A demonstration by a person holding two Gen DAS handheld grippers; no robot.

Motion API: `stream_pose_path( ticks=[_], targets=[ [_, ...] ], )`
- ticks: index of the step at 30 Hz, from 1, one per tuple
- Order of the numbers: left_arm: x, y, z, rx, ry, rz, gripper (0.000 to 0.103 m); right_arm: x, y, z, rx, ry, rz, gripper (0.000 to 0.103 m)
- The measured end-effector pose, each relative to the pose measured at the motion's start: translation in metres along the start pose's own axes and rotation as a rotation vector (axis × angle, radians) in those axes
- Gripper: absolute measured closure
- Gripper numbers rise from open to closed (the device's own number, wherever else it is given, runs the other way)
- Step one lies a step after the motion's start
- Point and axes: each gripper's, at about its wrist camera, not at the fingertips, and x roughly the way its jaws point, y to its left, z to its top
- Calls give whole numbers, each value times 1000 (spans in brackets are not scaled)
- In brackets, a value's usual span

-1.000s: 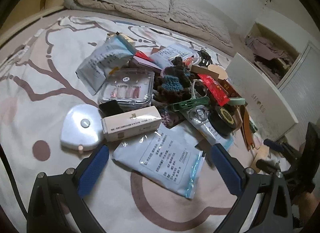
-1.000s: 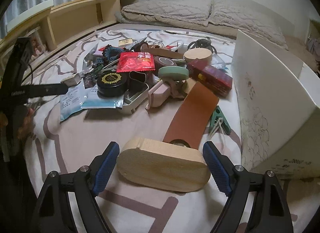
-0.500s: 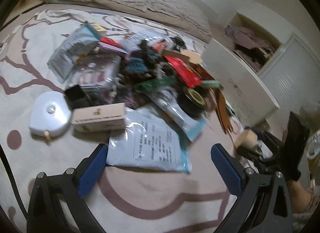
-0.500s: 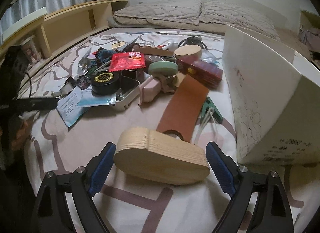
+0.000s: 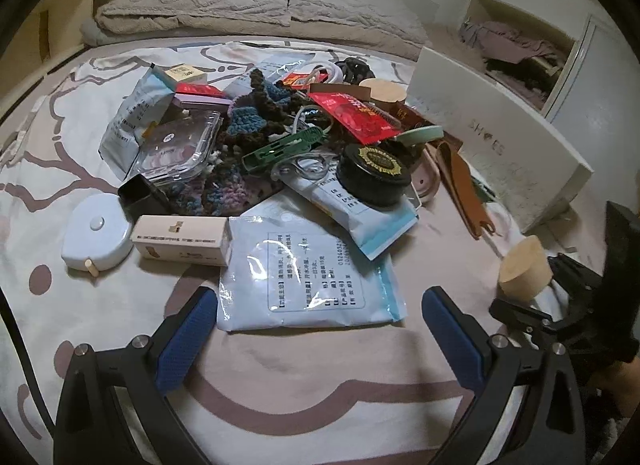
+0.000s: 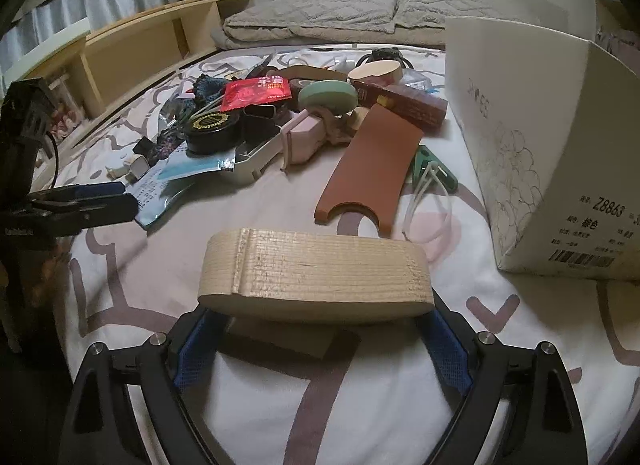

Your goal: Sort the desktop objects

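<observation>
R tongs [image 6: 316, 341]: blue mesh-textured pads clamped on both ends of oval wooden block [image 6: 316, 267], pale, fine horizontal grain, one vertical groove near its L end; block lifted off the bed sheet [image 6: 360, 405], shadow under it. Landmark = white cardboard shoe box [image 6: 532, 137], matte, line-drawn flowers + barcode label. Block sits just L of box's near corner. Brown leather-like flat strip [image 6: 370, 169] w/ U-notch lies betw. block & pile, beside box. Green plastic clip [image 6: 434, 165] touching strip's box-side edge. L tongs [image 5: 320, 341]: spread wide, nothing betw. pads, hovering over sheet well L of box; glossy pale-blue sachet [image 5: 308, 269] just ahead of the tips. Round black tin [image 5: 374, 173], gold emblem lid, on pile L of box. Crinkly red foil pkt [image 5: 352, 115] behind tin. Cream oblong carton [image 5: 182, 239] + rounded white tape measure [image 5: 96, 231] furthest L from box.
</observation>
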Motion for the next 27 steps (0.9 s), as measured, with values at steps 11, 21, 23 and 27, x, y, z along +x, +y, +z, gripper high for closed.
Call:
stream_pose_path(
  ticks=[11,21,23,27],
  targets=[
    [17,-11,-1,-12,23,97,0,-2,4,-5,0,-25,17,0],
    [28,-11,4,-93,37,119,0,-3,4,-7,3,-46,17,0],
    [30,-12,4,-81,38,127,0,-3,5,-7,2,-48,15,0],
    [34,-23,2,-14,44,176,0,-3,6,-7,2,-52,12,0]
  ],
)
